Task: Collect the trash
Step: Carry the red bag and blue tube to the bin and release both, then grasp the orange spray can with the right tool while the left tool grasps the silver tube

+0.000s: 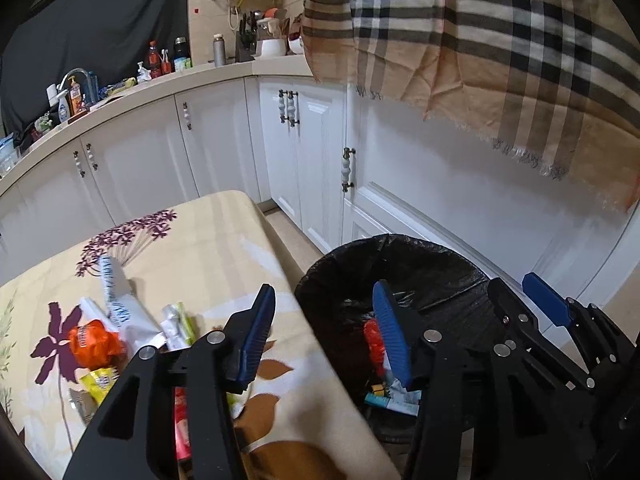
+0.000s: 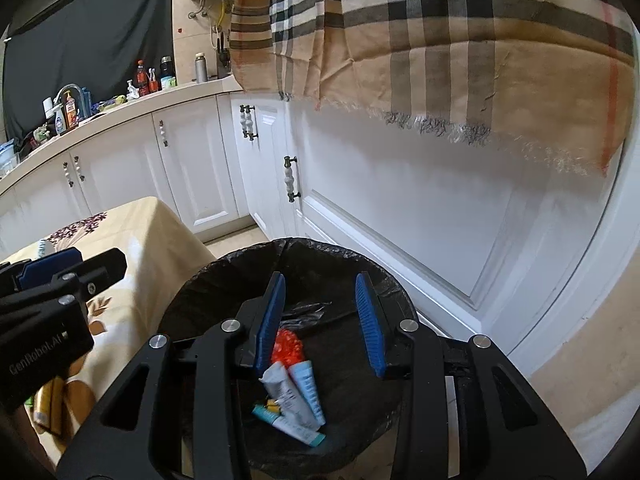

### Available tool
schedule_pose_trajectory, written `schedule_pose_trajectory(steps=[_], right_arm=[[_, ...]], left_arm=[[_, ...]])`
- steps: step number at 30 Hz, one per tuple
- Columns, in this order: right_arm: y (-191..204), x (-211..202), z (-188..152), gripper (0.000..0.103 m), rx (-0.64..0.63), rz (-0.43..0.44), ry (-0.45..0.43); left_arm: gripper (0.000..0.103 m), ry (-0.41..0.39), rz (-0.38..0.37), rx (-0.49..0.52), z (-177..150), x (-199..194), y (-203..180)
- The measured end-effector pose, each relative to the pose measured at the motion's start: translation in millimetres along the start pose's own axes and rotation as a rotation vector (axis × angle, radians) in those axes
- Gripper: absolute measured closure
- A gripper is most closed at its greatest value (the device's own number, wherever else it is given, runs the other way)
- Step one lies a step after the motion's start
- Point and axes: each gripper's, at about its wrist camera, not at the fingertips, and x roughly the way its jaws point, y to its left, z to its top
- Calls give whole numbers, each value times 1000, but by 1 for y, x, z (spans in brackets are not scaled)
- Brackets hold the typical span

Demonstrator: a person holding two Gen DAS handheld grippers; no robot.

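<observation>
A bin with a black liner [image 1: 440, 264] [image 2: 240, 264] stands on the floor right of the table. Inside lie an orange-red wrapper [image 2: 289, 345], squeezed tubes [image 2: 298, 396] and small bits. My right gripper [image 2: 320, 320] is open and empty above the bin's mouth; it also shows in the left wrist view [image 1: 520, 304]. My left gripper [image 1: 324, 336] is open and empty, over the table's right edge and the bin rim. On the table [image 1: 224, 248] lie an orange wrapper [image 1: 94, 342], white wrappers [image 1: 120, 308], a yellow packet [image 1: 98, 384] and a pink packet [image 1: 182, 428].
White kitchen cabinets [image 1: 224, 152] run behind the table and bin. A checked cloth [image 1: 500, 40] hangs over the counter at right. The counter [image 1: 120, 88] holds bottles and a sink tap. The table has a floral cloth.
</observation>
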Motion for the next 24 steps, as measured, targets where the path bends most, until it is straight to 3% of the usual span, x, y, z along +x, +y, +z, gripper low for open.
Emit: schedule_pose_trajectory(steps=[8,24], right_arm=[[22,-36,-4,67,-26,44,1],[88,-83,-24,67,-120,159,42]], left_arm=[[52,-12,39,-31,-16,-35,31],[52,27,205,-171,-78,-94,131]])
